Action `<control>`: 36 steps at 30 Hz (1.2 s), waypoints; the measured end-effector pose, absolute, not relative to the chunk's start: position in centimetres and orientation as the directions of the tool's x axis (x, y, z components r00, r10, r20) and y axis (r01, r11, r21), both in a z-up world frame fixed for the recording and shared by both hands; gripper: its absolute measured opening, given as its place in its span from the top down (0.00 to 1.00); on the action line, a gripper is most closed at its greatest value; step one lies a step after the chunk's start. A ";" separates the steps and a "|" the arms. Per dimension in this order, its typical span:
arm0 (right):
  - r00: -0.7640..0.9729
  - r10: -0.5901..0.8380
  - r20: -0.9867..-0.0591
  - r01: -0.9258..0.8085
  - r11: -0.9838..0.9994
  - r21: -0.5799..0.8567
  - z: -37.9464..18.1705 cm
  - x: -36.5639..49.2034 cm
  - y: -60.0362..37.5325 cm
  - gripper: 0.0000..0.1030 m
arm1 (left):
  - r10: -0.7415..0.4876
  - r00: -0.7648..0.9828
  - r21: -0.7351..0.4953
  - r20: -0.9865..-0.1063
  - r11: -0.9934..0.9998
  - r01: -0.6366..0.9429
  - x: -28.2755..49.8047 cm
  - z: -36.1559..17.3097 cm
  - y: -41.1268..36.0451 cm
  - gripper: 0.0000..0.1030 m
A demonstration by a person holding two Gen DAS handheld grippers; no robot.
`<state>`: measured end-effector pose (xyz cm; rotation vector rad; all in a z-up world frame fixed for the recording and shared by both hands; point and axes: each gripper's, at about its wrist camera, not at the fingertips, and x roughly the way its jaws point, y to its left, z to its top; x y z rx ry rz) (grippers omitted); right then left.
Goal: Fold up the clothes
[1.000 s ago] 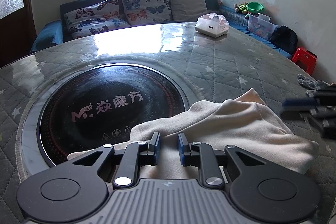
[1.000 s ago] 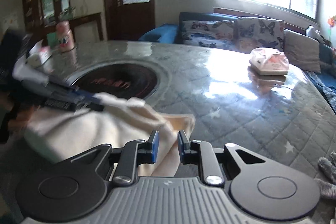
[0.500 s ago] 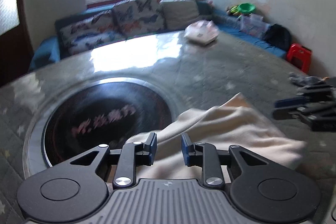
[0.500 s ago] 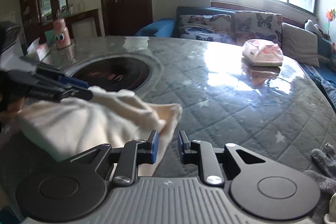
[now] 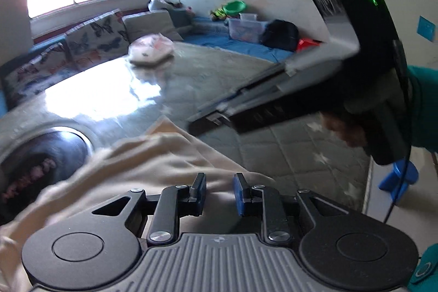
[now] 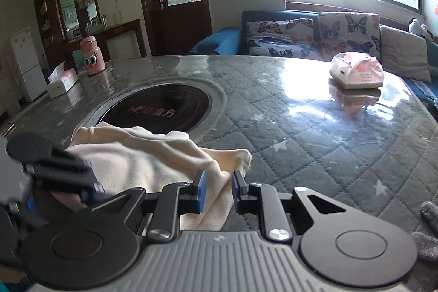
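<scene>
Your left gripper (image 5: 219,189) is closing, jaws still apart over soft cream cloth (image 5: 153,168), pads not pressing it. Your right gripper (image 6: 217,189) has a fold between its narrow-set jaws; can't tell if pinched. Cloth lies rumpled on the glossy quilted table (image 6: 314,127), partly over the round black hotplate (image 6: 158,106). Only the right view shows the pink bottle (image 6: 92,56) & tissue box (image 6: 61,82).

One cream garment (image 6: 142,155), two tissue packs (image 6: 356,71) (image 6: 61,82), one pink bottle (image 6: 91,55), two hand-held grippers (image 6: 217,189) (image 5: 219,192).
</scene>
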<state>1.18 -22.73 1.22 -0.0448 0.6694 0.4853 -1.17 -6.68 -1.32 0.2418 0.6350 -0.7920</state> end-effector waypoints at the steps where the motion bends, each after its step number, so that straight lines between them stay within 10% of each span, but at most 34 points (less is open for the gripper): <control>1: 0.677 0.417 -0.607 -0.448 0.887 0.110 1.1 1.2 -22.6 0.83 | -0.586 0.536 -0.025 -0.608 0.688 0.725 -1.4 -1.6 -6.8 0.77; 36: 0.602 0.514 -0.611 -0.600 0.796 0.079 0.6 5.4 -16.7 0.81 | -0.594 0.589 -0.070 -0.548 0.734 0.676 -3.5 -1.7 -5.6 0.74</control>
